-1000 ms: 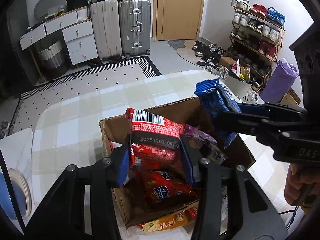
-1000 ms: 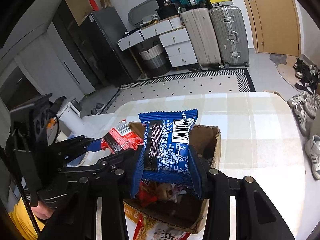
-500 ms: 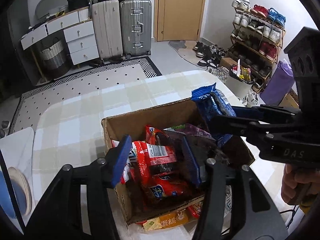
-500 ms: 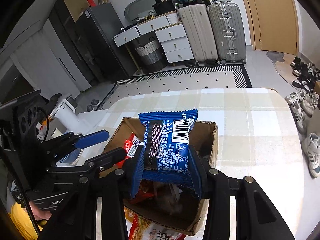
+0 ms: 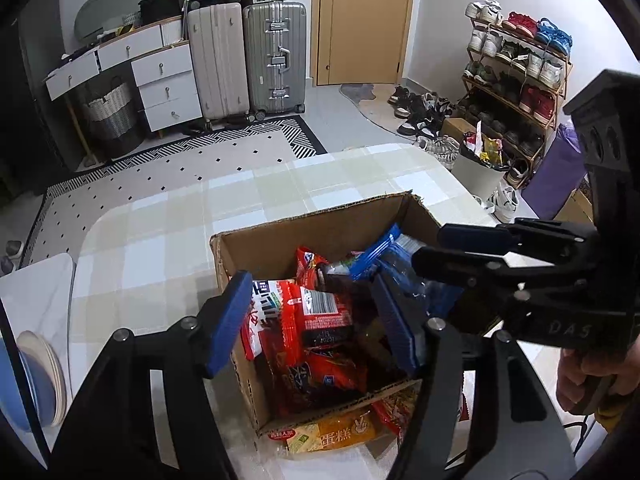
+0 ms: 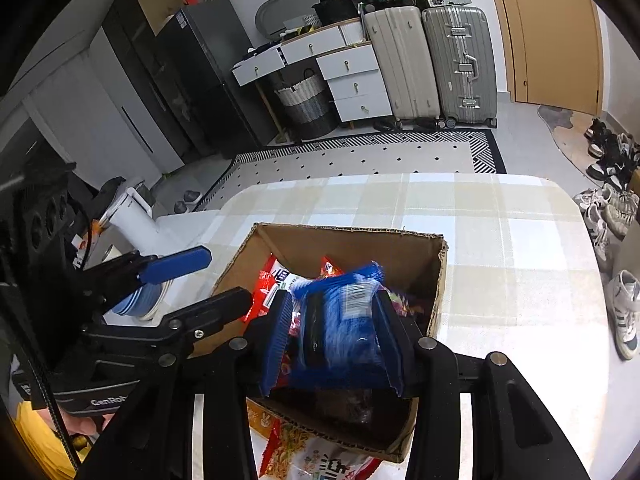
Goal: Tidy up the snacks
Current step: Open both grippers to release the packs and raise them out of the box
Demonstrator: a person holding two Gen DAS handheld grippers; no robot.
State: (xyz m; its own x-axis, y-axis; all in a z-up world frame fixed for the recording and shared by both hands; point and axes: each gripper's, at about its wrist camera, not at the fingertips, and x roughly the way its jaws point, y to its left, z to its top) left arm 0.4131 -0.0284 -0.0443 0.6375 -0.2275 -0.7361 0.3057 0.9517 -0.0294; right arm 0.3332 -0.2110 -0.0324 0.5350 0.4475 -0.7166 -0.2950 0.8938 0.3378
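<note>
An open cardboard box (image 5: 312,232) (image 6: 340,240) stands on the checked table, holding several snack packets. My left gripper (image 5: 312,320) hovers over its near side. Its jaws are opening, and the red packet (image 5: 304,312) lies loose in the box between them, untouched by the pads. In the right wrist view the left gripper (image 6: 200,284) sits at the box's left wall. My right gripper (image 6: 336,336) is shut on a blue snack packet (image 6: 340,320), held low over the box's contents. From the left wrist view the right gripper (image 5: 440,248) reaches in from the right with the blue packet (image 5: 384,248).
A yellow cake packet (image 5: 332,434) and other snack bags (image 6: 320,456) lie at the box's near wall. Stacked plates and a blue bowl (image 5: 36,380) (image 6: 140,300) sit left of the box. A person's hand (image 5: 588,376) holds the right gripper's handle.
The left jaws spread and the red packet dropped from them into the box. The right gripper sank with the blue packet from above the box down into it.
</note>
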